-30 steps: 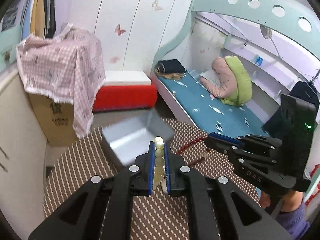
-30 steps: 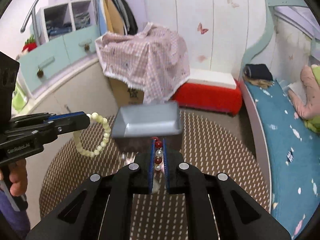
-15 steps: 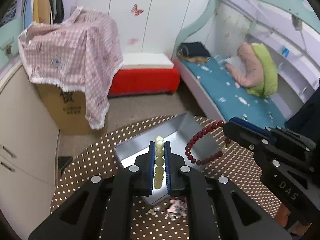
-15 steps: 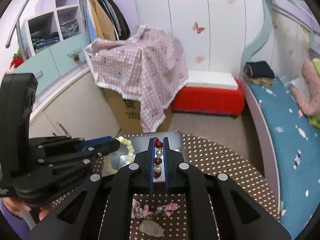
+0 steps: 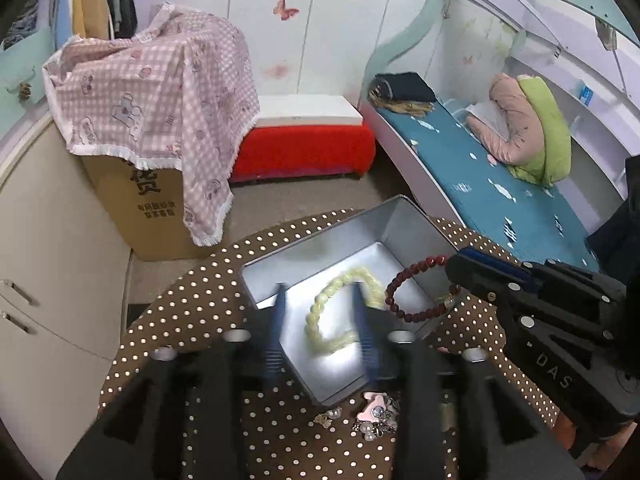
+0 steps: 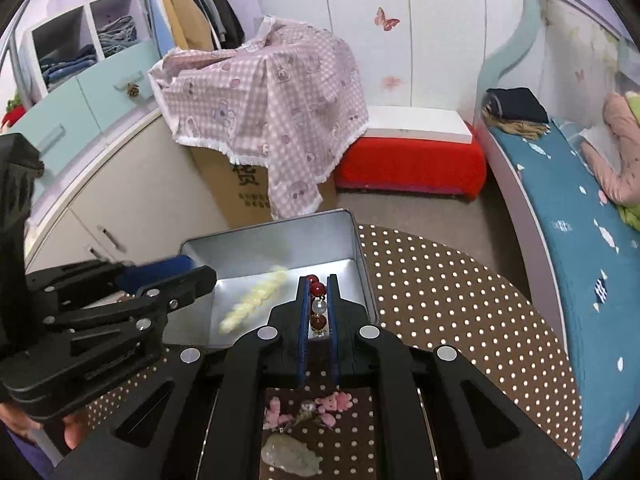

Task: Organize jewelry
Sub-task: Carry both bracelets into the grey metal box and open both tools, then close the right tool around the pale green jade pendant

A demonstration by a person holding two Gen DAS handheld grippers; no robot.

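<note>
A silver metal tin [image 5: 404,216] [image 6: 280,228] stands open on the brown polka-dot table. A pale yellow bead bracelet [image 5: 340,312] [image 6: 256,298] is loose inside the tin, blurred. My left gripper [image 5: 320,320] [image 6: 176,276] is open over the tin, with the yellow bracelet between its spread fingers. My right gripper [image 6: 319,308] [image 5: 460,268] is shut on a dark red bead bracelet [image 5: 416,292] [image 6: 318,306], which hangs over the tin's right side.
Small pink flower pieces and pearl trinkets [image 5: 376,414] [image 6: 308,408] and a pale green stone pendant [image 6: 290,454] lie on the table [image 6: 460,300] in front of the tin. Beyond are a cloth-covered cardboard box [image 5: 152,200], a red bench [image 5: 304,148] and a bed [image 5: 500,184].
My left gripper has opened and let go of the yellow bracelet, which dropped into the tin. Both grippers have moved closer over the tin; the right still holds the red bracelet.
</note>
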